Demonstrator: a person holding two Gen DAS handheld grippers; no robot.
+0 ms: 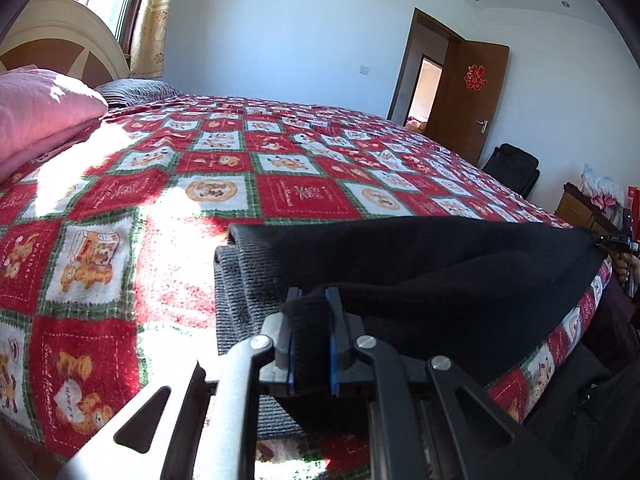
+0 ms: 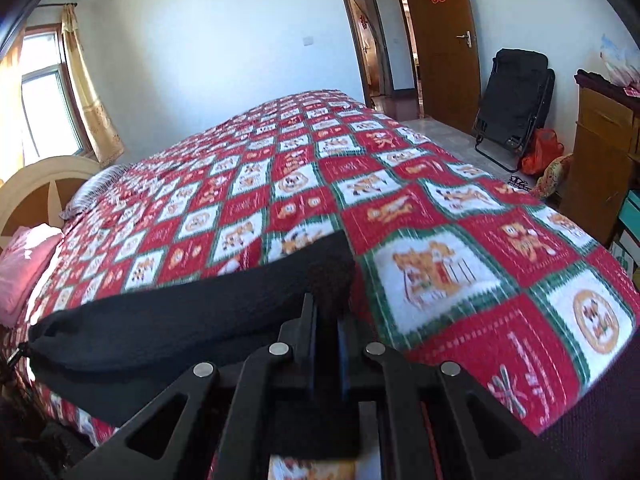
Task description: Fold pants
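Black pants (image 1: 420,264) lie along the near edge of the bed, partly folded, with a ribbed grey layer showing at their left end. My left gripper (image 1: 312,300) is shut on a black fold of the pants near that left end. In the right wrist view the pants (image 2: 180,320) stretch to the left, lifted a little off the bed. My right gripper (image 2: 326,312) is shut on their right end, and the cloth bunches up between its fingers. The other gripper shows small at the far right of the left wrist view (image 1: 618,238).
The bed has a red, white and green checked cover (image 2: 440,216). A pink pillow (image 1: 36,112) and headboard (image 1: 60,40) are at the left. A folded black chair (image 2: 516,100), a wooden cabinet (image 2: 600,152) and an open door (image 2: 444,40) stand beyond the bed's right side.
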